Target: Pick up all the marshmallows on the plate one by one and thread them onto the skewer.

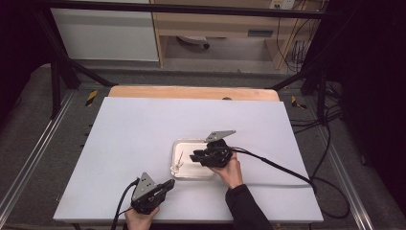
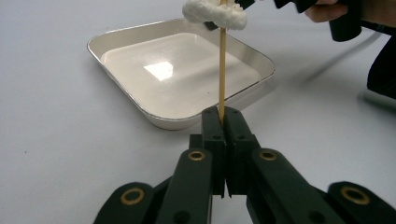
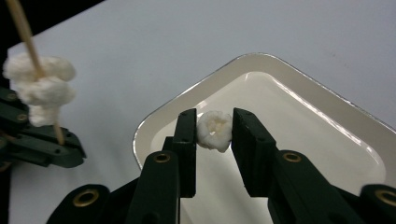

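Left gripper [image 2: 222,116] near the front edge of the worktop [image 1: 143,129], pressed together on a skewer [image 2: 222,65], held upright so the white pieces [image 2: 215,14] already threaded stay on and the tip is free for the next. Right gripper [image 3: 214,133] above the tray [image 3: 327,98], pinching one white piece [image 3: 214,130] by its sides, middle left bare for piercing. Open room all around the tray; only its raised rim in the way.
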`<state>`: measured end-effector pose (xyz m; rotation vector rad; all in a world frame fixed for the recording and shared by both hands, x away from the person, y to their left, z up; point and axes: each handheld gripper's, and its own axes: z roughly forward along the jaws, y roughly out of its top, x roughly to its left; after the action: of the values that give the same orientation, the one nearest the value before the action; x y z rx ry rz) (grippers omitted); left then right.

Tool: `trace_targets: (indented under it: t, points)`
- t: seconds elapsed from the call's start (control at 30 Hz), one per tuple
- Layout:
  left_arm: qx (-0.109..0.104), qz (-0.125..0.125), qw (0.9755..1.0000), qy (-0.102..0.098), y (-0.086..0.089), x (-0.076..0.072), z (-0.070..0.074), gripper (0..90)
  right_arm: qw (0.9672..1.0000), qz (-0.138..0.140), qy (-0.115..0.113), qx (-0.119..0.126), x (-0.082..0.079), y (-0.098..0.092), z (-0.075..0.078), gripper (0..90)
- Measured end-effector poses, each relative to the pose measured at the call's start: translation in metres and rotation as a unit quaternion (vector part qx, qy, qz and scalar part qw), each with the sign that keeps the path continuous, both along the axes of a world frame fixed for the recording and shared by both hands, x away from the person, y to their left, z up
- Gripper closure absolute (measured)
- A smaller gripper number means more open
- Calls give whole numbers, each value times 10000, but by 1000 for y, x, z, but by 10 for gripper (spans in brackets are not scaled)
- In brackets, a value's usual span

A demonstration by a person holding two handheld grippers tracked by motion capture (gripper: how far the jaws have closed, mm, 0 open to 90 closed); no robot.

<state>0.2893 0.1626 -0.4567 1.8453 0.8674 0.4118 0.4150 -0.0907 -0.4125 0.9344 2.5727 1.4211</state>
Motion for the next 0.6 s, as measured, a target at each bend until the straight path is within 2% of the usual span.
trace_targets:
  t: [0.13, 0.3, 0.5, 0.6]
  points:
    - [22, -79, 10000, -5, -5, -1, 0, 885, 9992, 19, 35, 392, -8, -17, 11, 714]
    - [42, -204, 9998, -13, -12, -1, 0, 885, 9962, 43, 81, 863, -20, -35, 22, 717]
    - [109, -338, 9994, -60, -21, -3, 1, 886, 9929, 152, 42, 1181, -32, -51, 37, 714]
    - [151, -403, 9990, -93, -25, -3, 2, 885, 9902, 207, 34, 1380, -35, -56, 45, 712]
